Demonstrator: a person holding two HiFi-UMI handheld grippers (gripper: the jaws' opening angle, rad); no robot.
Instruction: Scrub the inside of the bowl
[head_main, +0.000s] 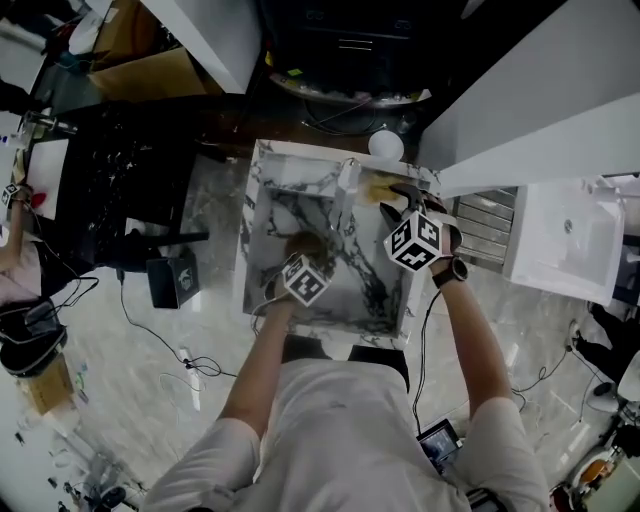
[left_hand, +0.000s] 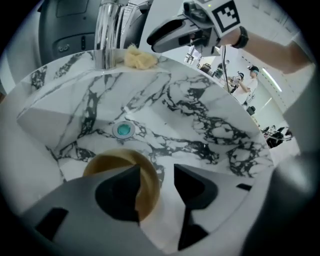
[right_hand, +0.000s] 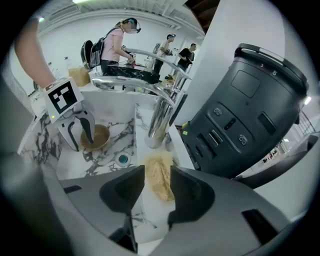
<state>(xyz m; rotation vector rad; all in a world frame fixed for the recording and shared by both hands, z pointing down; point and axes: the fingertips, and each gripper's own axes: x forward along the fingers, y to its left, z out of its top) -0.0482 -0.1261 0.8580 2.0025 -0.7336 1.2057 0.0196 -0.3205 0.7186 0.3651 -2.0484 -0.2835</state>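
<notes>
The marble sink (left_hand: 200, 105) holds 1 brown bowl (left_hand: 114, 162) under the open left gripper (left_hand: 156, 172). At the sink's edge, the open right gripper (right_hand: 157, 170) hangs over a sponge (right_hand: 160, 182).

Marble sink (left_hand: 200, 107), bowl (left_hand: 116, 161) inside, sponge (left_hand: 140, 57) on rim

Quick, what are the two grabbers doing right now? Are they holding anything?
Left gripper: open, empty, close by the brown bowl.
Right gripper: open, empty; the yellow sponge shows between its jaws, not gripped.
</notes>
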